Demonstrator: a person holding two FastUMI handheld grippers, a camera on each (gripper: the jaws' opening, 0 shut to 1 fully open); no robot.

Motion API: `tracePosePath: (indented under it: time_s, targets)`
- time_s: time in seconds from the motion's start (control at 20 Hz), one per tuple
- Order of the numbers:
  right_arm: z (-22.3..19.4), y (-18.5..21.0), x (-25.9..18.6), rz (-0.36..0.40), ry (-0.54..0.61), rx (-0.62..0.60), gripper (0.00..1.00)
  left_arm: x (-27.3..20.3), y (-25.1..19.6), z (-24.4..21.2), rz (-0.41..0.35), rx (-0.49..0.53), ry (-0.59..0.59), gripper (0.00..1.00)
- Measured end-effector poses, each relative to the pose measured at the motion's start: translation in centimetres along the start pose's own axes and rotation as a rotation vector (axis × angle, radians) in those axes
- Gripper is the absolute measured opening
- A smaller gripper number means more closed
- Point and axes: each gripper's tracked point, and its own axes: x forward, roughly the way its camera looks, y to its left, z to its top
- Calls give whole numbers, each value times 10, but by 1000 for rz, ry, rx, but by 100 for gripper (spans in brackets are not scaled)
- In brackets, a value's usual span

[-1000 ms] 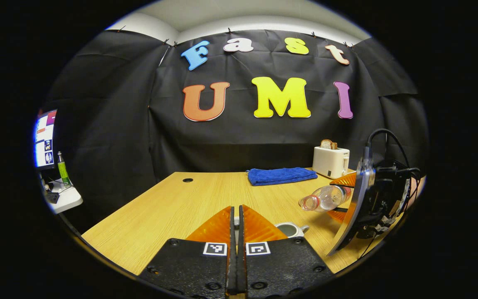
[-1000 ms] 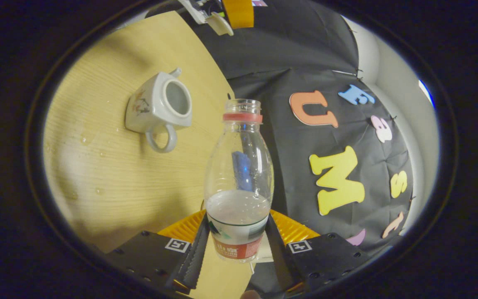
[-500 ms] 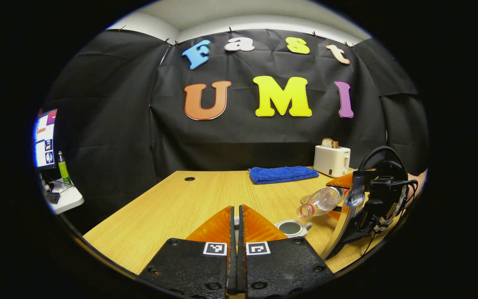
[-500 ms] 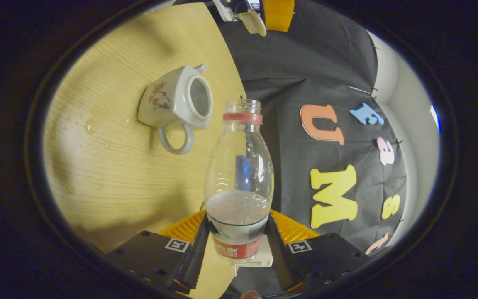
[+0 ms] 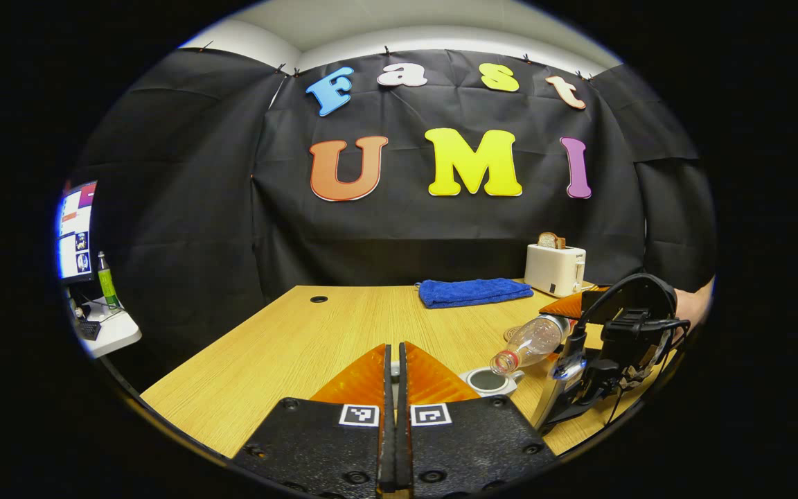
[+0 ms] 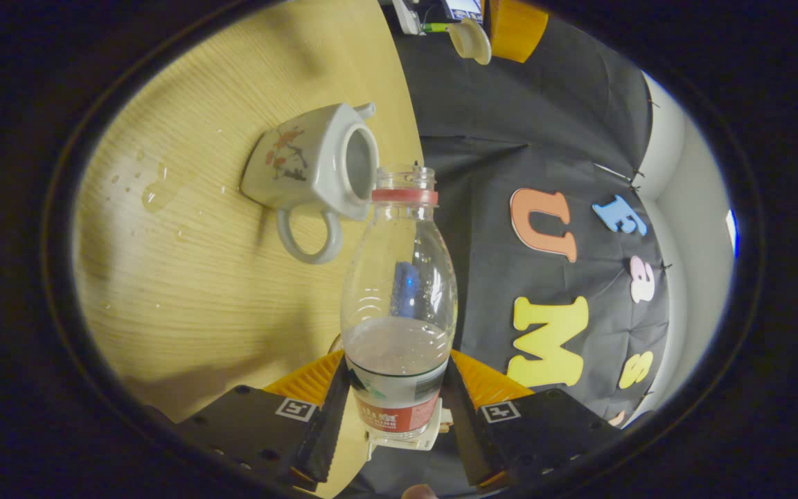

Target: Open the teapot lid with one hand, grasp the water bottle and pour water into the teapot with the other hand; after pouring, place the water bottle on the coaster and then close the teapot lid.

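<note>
Right gripper (image 6: 393,409) had its jaws clamped on the water bottle (image 6: 399,298), tilted with its mouth just above the open teapot (image 6: 316,166) on the desk (image 6: 184,277); left gripper (image 5: 392,388) jaws stayed closed on the lid (image 6: 472,40), held above the teapot.

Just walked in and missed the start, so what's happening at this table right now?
A person is filling a teapot with two handheld grippers. The right gripper is clamped on a water bottle, tipped so its open mouth sits by the teapot's opening. The teapot lid is off and held up in the left gripper, seen in the right gripper view. Water drops lie on the table. A blue towel and a toaster sit farther back.
</note>
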Motion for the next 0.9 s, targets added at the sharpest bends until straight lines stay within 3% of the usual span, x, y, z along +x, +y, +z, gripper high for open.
tracePosePath:
  time_s: [0.9]
  targets:
    - [9, -29, 0, -86, 7, -193, 72, -4, 0, 3, -9, 8, -3, 3]
